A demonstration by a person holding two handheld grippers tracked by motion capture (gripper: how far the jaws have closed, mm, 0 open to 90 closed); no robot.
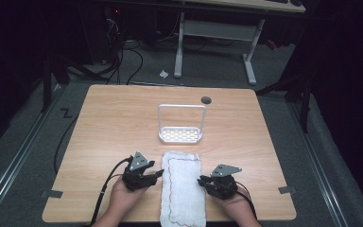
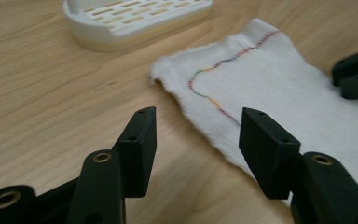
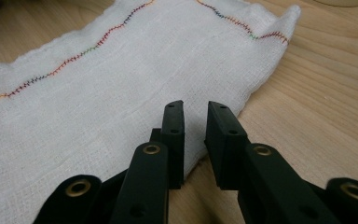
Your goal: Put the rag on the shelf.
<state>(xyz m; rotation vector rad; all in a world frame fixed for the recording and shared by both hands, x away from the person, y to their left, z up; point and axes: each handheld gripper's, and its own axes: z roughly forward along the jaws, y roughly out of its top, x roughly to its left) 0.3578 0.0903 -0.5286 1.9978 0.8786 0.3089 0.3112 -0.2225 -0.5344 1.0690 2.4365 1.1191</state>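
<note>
A white cloth (image 1: 183, 187) with a coloured stitched border lies flat at the front middle of the wooden table (image 1: 123, 123). My left gripper (image 1: 159, 173) sits at the cloth's left edge. In the left gripper view its jaws (image 2: 198, 116) stand wide open, with the cloth's edge (image 2: 261, 79) just beyond them and nothing between them. My right gripper (image 1: 201, 180) is at the cloth's right edge. The right gripper view has its jaws (image 3: 195, 109) only a narrow gap apart, low over the edge of the cloth (image 3: 135, 70), gripping nothing.
A white slotted rack (image 1: 180, 135) with a tall wire handle stands just behind the cloth, also in the left gripper view (image 2: 135, 18). A dark round hole (image 1: 206, 100) sits in the table near its far edge. A desk frame and cables are on the floor beyond.
</note>
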